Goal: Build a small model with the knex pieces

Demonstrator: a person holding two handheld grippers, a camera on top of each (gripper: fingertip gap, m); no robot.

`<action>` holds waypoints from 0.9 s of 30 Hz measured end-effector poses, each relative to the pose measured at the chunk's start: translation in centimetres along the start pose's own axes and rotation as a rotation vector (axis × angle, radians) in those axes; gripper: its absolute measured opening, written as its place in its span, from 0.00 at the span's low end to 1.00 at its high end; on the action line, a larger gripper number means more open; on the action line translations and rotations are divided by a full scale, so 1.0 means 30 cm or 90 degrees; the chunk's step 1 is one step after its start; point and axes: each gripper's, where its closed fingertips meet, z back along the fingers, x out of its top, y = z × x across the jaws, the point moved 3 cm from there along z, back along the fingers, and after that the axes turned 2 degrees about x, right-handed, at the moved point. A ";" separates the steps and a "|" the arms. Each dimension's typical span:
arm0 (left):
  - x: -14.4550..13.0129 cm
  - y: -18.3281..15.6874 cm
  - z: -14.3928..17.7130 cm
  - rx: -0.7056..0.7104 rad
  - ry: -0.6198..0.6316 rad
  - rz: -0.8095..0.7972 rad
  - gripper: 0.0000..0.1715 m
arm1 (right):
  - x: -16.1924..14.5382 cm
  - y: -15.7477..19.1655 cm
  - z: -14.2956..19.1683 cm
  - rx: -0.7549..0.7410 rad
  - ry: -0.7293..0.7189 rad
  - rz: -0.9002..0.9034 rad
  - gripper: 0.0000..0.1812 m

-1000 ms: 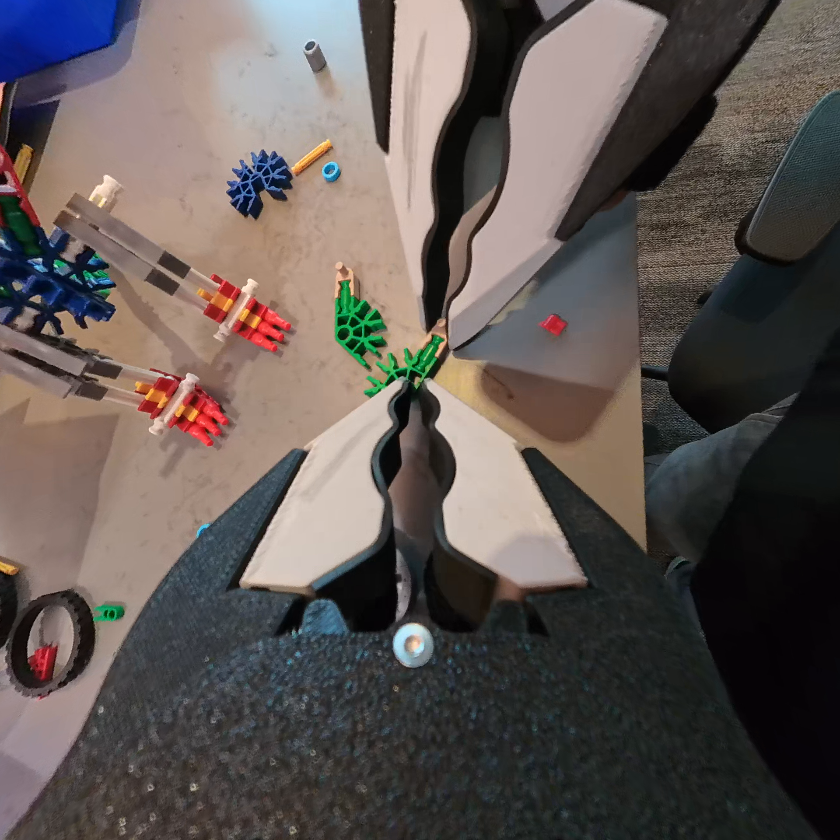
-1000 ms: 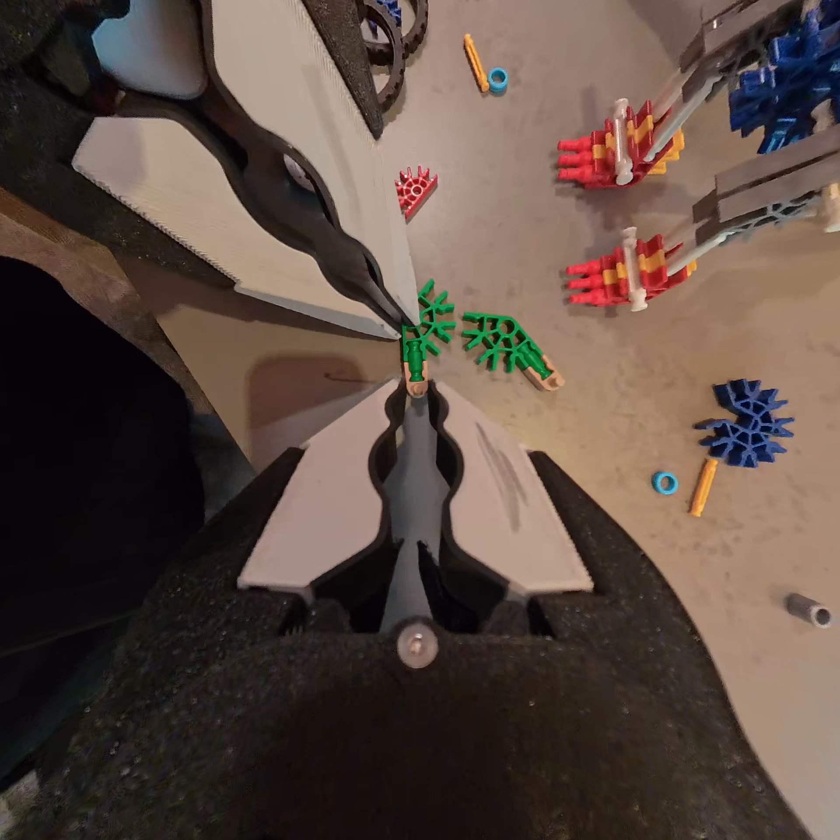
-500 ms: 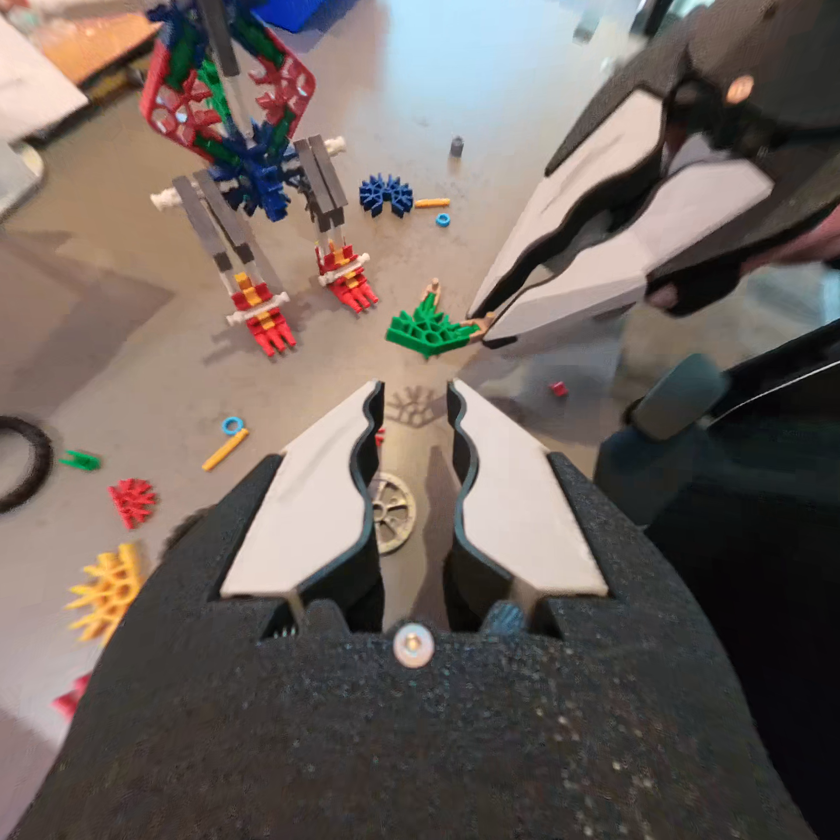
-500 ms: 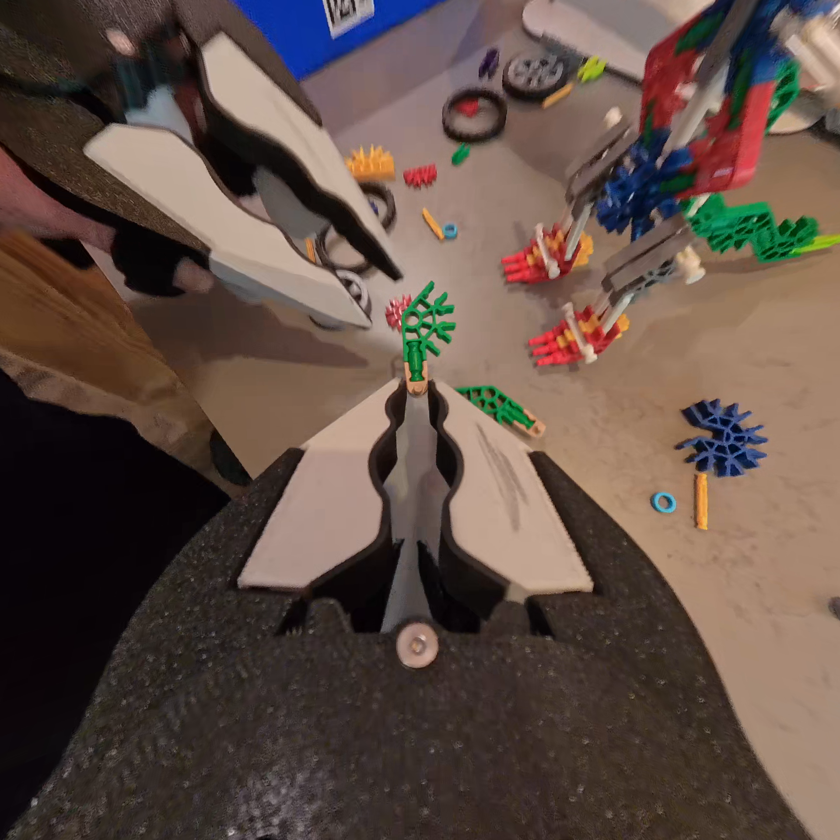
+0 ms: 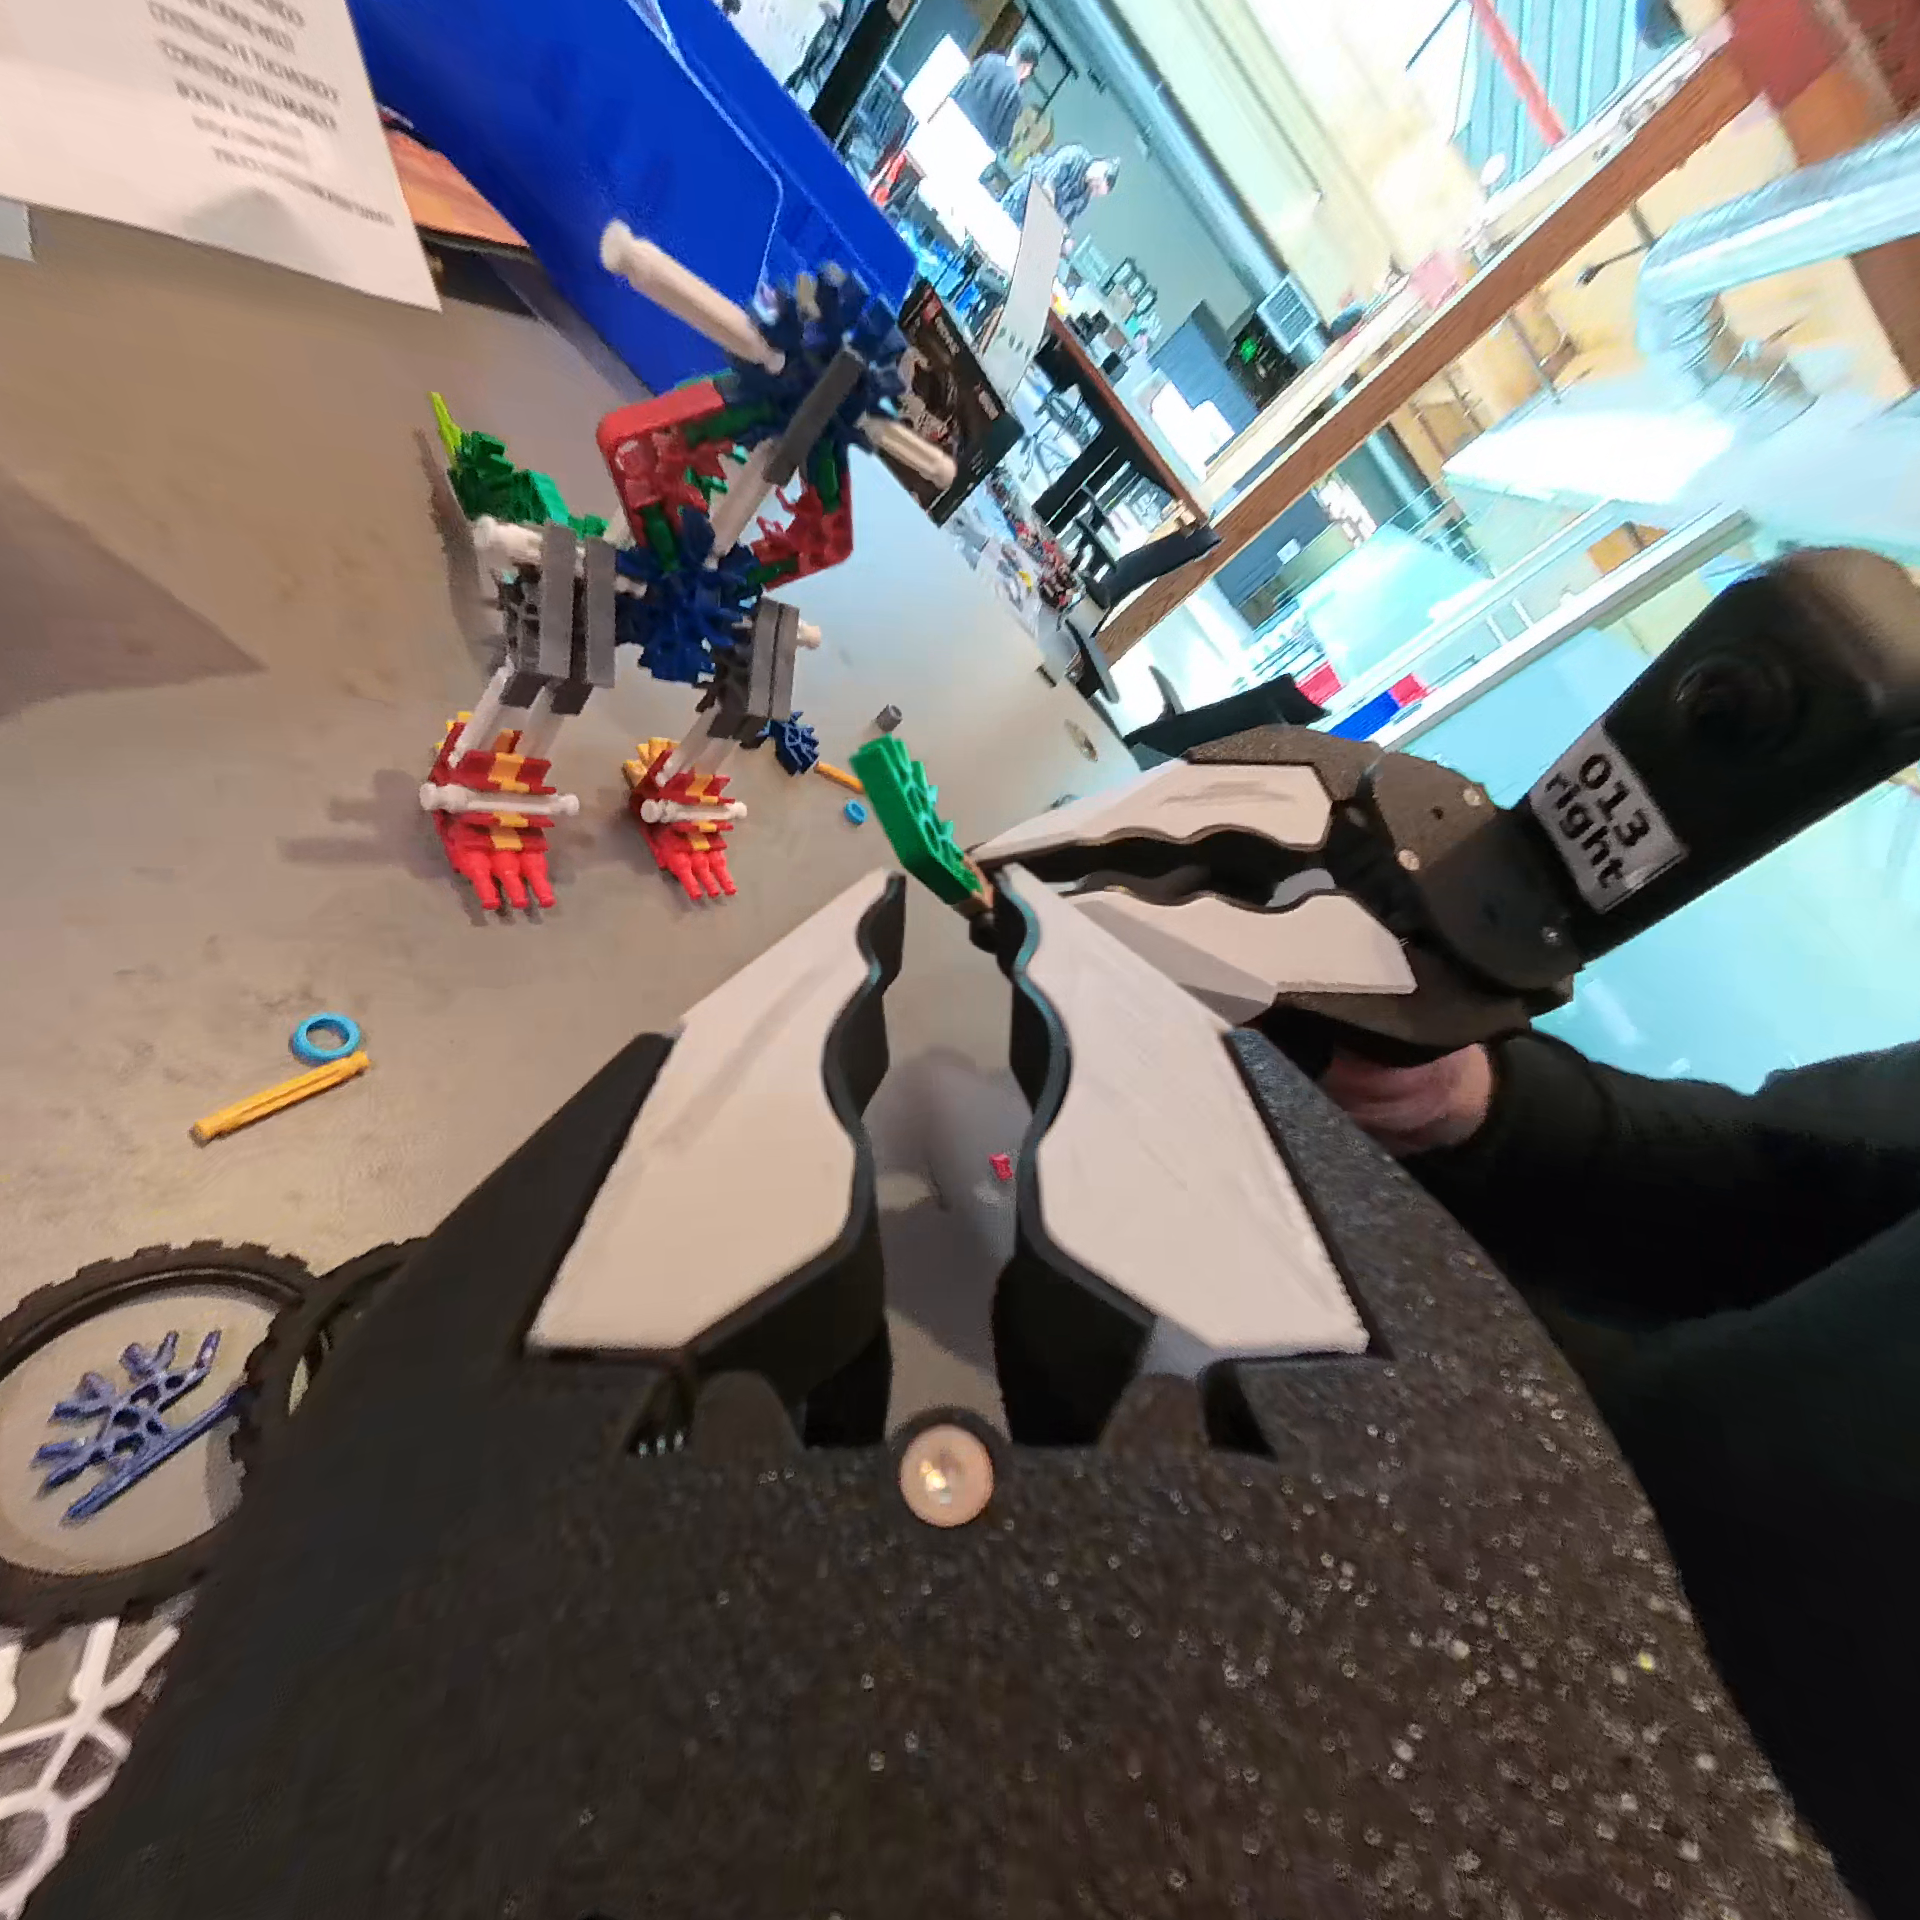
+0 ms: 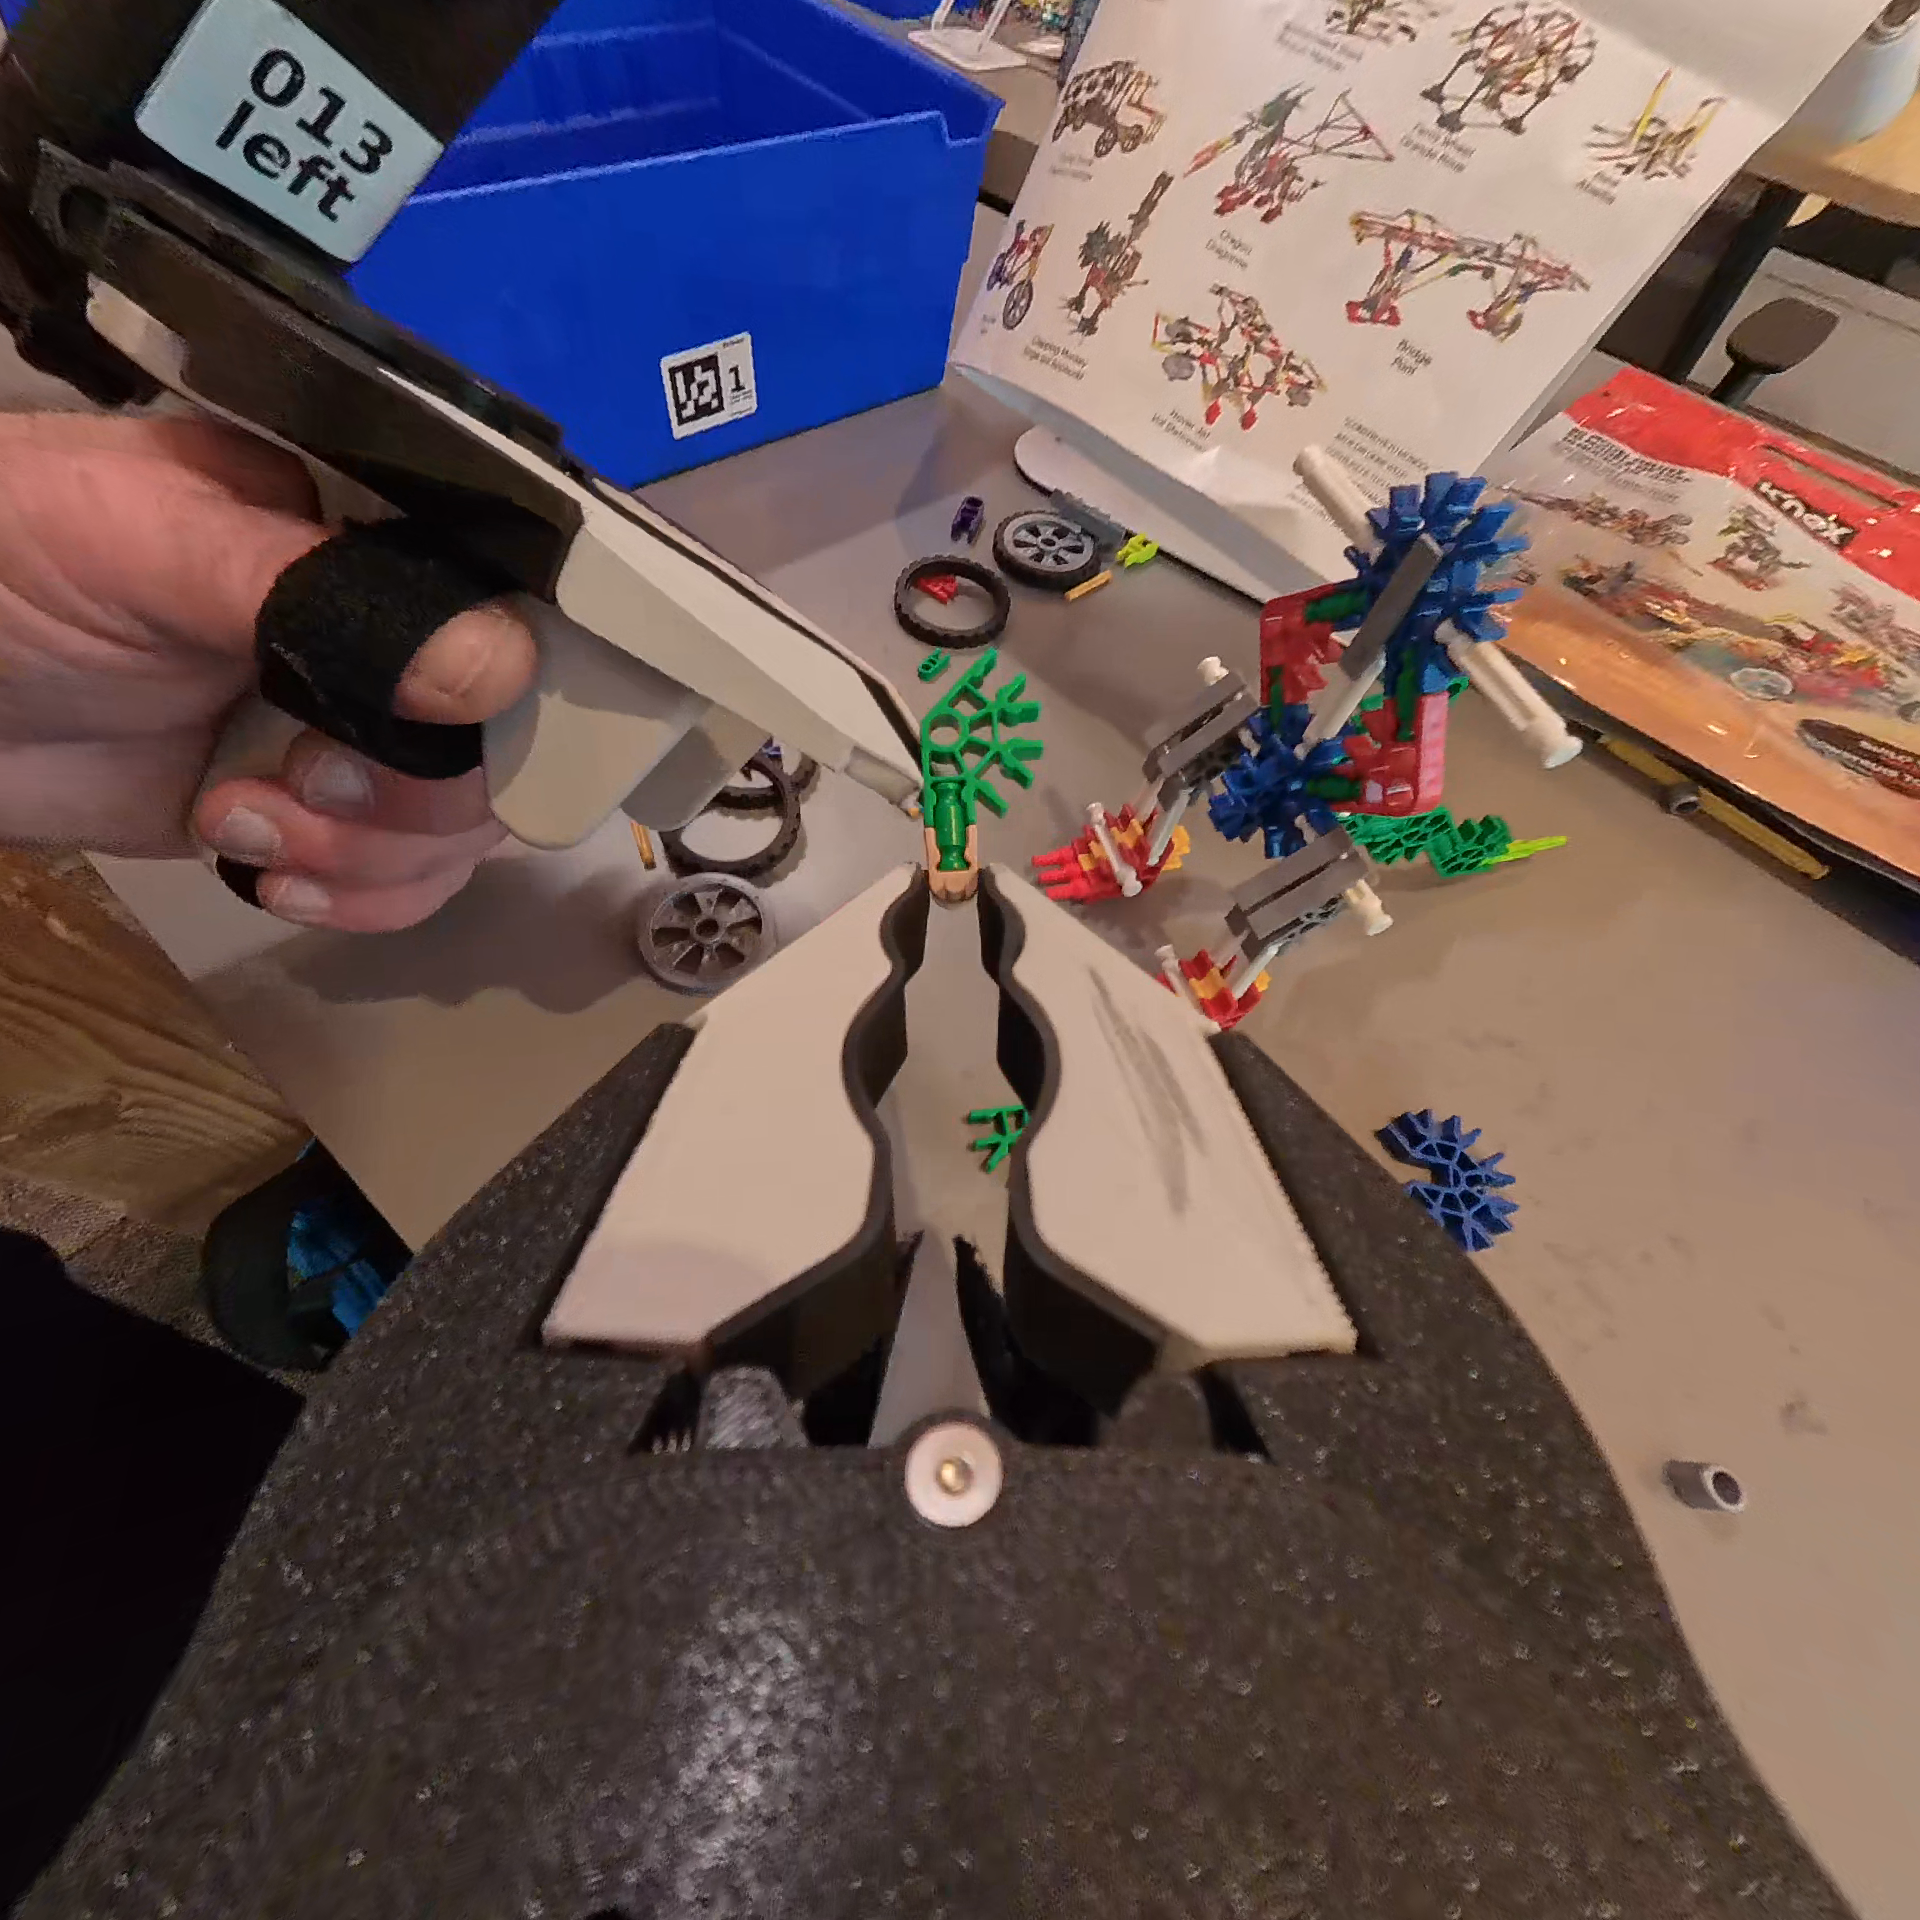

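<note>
My right gripper (image 6: 951,883) is shut on the tan end of a short green rod joined to a green fan-shaped connector (image 6: 974,732), and holds it upright above the grey table (image 6: 1558,1091). In the left wrist view that connector (image 5: 909,821) sticks out of the right gripper (image 5: 982,878). My left gripper (image 5: 951,894) is open and empty, its tips just beside the connector's stem. It reaches in from the upper left in the right wrist view (image 6: 894,774). A second green connector (image 6: 997,1132) lies on the table below.
A colourful rod-and-connector figure (image 6: 1351,748) stands just beyond, also in the left wrist view (image 5: 675,623). A blue bin (image 6: 727,208), a picture sheet (image 6: 1299,229) and a red package (image 6: 1714,623) stand behind. Tyres (image 6: 951,601), a wheel (image 6: 707,928), a blue connector (image 6: 1449,1179) and a grey spacer (image 6: 1704,1486) lie loose. Only a small space, under 4 cm, lies between the two pairs of fingers. Left tips and right tips are each some 10 centimeters from the wheel (image 6: 707,928).
My left gripper has let go of the green connector and opened. My right gripper has lifted the green piece off the table, and both views have tilted up.
</note>
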 end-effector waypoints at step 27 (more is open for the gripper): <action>0.121 0.062 0.005 0.097 0.040 -0.150 0.02 | 0.087 -0.158 0.042 -0.045 -0.045 0.025 0.12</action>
